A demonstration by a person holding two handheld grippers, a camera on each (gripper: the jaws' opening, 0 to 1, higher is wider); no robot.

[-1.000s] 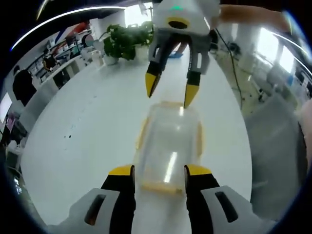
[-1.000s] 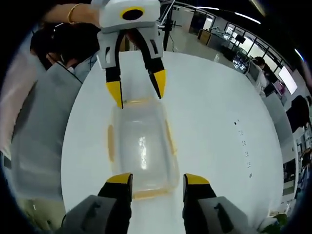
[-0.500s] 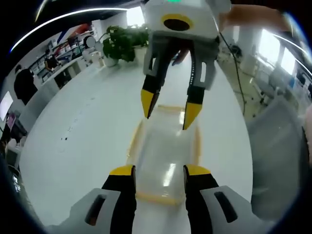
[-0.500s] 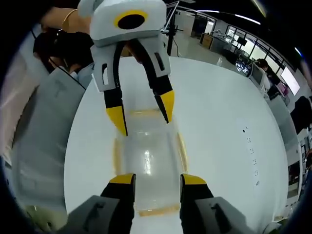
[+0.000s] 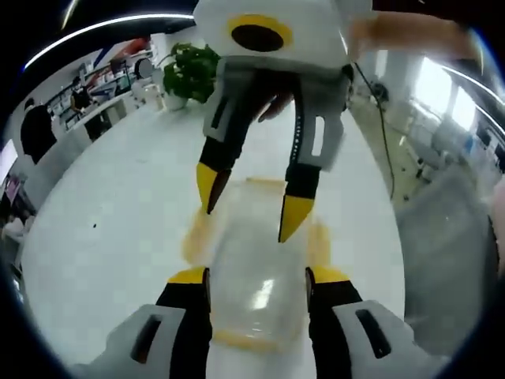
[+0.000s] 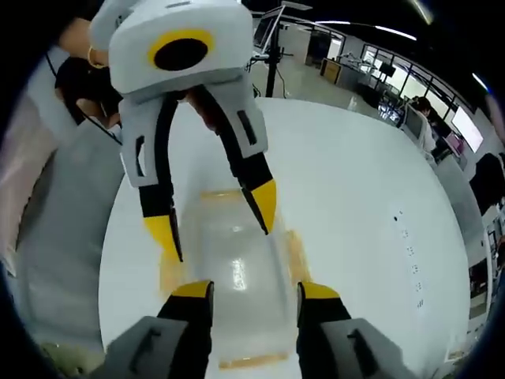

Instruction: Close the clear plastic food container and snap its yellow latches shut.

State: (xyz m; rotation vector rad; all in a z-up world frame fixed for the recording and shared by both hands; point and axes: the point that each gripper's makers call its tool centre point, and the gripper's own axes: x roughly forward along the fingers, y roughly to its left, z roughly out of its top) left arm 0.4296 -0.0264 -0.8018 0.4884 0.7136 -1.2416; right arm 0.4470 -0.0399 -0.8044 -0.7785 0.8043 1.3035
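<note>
Left gripper (image 5: 256,276) and right gripper (image 5: 246,197), jaws spread, are hanging over opposite ends of the container (image 5: 252,276), which is lying on the white table (image 5: 110,221), its lid seemingly on. Side latches (image 6: 297,251) are looking unsnapped. Risk: one-sided pressing could skid the light container across the smooth tabletop.

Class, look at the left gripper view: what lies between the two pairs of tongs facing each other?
The clear food container with yellow latches, resting on the white table, lies between the left tongs and the right tongs.
</note>
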